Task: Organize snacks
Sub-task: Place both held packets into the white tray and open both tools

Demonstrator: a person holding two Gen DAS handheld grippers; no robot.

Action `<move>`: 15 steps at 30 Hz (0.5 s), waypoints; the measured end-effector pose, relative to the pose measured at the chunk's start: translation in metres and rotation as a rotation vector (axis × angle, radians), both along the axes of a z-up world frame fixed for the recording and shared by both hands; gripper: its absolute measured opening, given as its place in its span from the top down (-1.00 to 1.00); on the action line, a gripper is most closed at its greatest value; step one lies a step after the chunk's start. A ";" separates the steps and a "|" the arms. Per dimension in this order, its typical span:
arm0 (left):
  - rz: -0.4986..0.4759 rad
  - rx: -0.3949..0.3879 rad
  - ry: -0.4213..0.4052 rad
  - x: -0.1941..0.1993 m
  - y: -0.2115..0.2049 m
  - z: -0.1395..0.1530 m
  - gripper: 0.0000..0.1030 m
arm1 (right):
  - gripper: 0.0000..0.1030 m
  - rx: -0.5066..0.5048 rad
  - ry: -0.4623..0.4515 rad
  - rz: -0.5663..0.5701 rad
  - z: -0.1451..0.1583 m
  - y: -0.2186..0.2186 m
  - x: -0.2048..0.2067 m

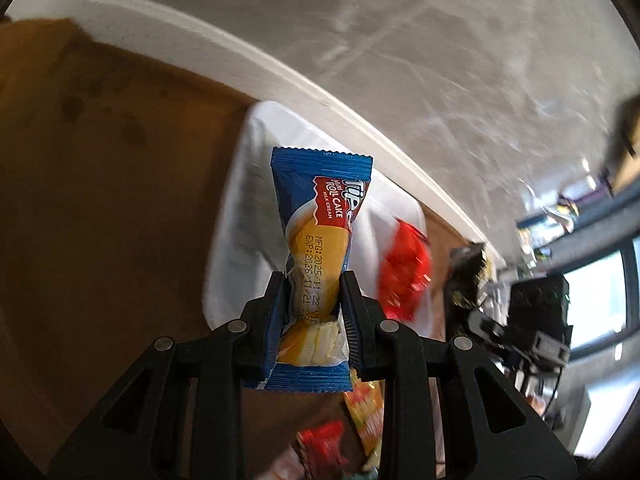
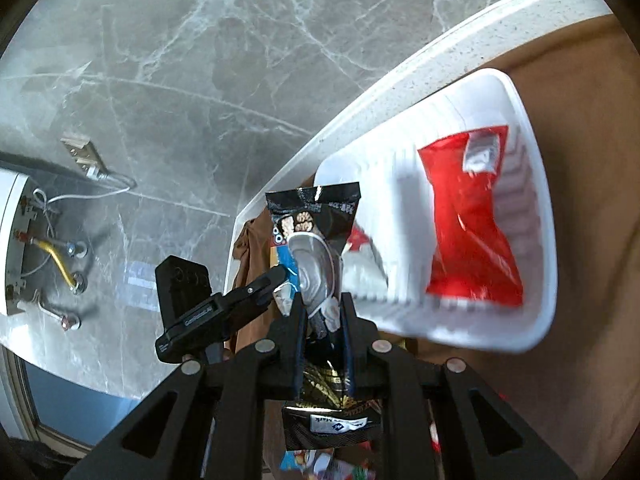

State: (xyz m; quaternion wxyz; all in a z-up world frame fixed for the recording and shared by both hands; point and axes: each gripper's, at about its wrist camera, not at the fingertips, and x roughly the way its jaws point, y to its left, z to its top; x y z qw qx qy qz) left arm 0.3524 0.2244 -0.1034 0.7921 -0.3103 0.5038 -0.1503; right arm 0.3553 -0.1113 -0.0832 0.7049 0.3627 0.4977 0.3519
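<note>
My left gripper (image 1: pixel 312 292) is shut on a blue and yellow mini roll cake packet (image 1: pixel 320 236), held upright above a white tray (image 1: pixel 244 216). A red snack packet (image 1: pixel 404 268) lies in that tray. My right gripper (image 2: pixel 320 308) is shut on a black snack packet (image 2: pixel 316 232), held up beside the same white tray (image 2: pixel 536 208), where the red snack packet (image 2: pixel 468 224) lies. The left gripper also shows in the right wrist view (image 2: pixel 276 276), holding its blue packet behind the black one.
The tray sits on a brown table (image 1: pixel 100 200) with a white edge, over a grey marble floor (image 2: pixel 200 60). Several loose snack packets (image 1: pixel 340 440) lie below the grippers. Dark equipment (image 1: pixel 532 320) stands at the right.
</note>
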 end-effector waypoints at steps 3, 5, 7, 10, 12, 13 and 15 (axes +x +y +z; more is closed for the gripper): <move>0.018 0.006 0.013 0.016 0.002 -0.010 0.51 | 0.67 -0.014 0.025 -0.015 -0.012 0.005 0.011; 0.005 0.008 0.008 0.025 -0.004 -0.013 0.51 | 0.66 -0.028 0.040 -0.024 -0.020 0.007 0.017; -0.014 0.023 0.000 0.035 -0.010 -0.017 0.51 | 0.66 -0.044 0.046 -0.033 -0.025 0.010 0.022; -0.035 0.049 -0.018 0.045 -0.017 -0.018 0.50 | 0.66 -0.059 0.049 -0.048 -0.029 0.014 0.030; -0.048 0.089 -0.023 0.049 -0.026 -0.019 0.46 | 0.64 -0.082 0.043 -0.055 -0.031 0.017 0.035; -0.062 0.116 -0.028 0.051 -0.029 -0.018 0.45 | 0.61 -0.103 0.039 -0.056 -0.031 0.020 0.038; -0.082 0.163 -0.033 0.051 -0.039 -0.015 0.44 | 0.57 -0.162 0.032 -0.059 -0.031 0.025 0.043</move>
